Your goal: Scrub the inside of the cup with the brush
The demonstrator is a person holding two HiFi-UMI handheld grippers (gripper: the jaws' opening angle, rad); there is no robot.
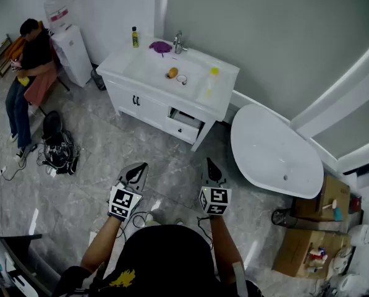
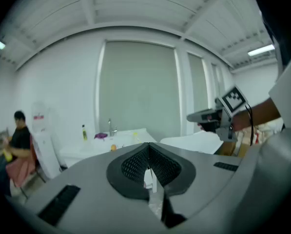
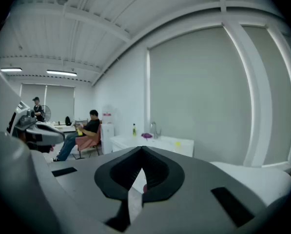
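the left gripper has its jaws pressed together with nothing between them, and the right gripper is the same, closed on air. both are held out in front of the person, well apart from the vanity across the tiled floor.

the cup is most likely the small pale-rimmed round thing lying in the basin, just beside an orange lump; at this range it is too small to be sure. a yellow-topped thing at the vanity's right end may be the brush.

i can't tell what the cup is made of. if it is glass or ceramic, it should be stiff, light enough for one gripper, slick once wet and liable to chip against the basin. the safest hold looks like a firm pinch over the rim or across the outer wall. that leaves the mouth free for the bristles, with the other gripper taking the brush by its handle.

as for containers, the basin holds the cup and the orange lump, under the tap. a drawer in the vanity stands ajar, its contents unclear. the bathtub shows only its drain. the cardboard boxes at the far right carry small bottles and oddments.
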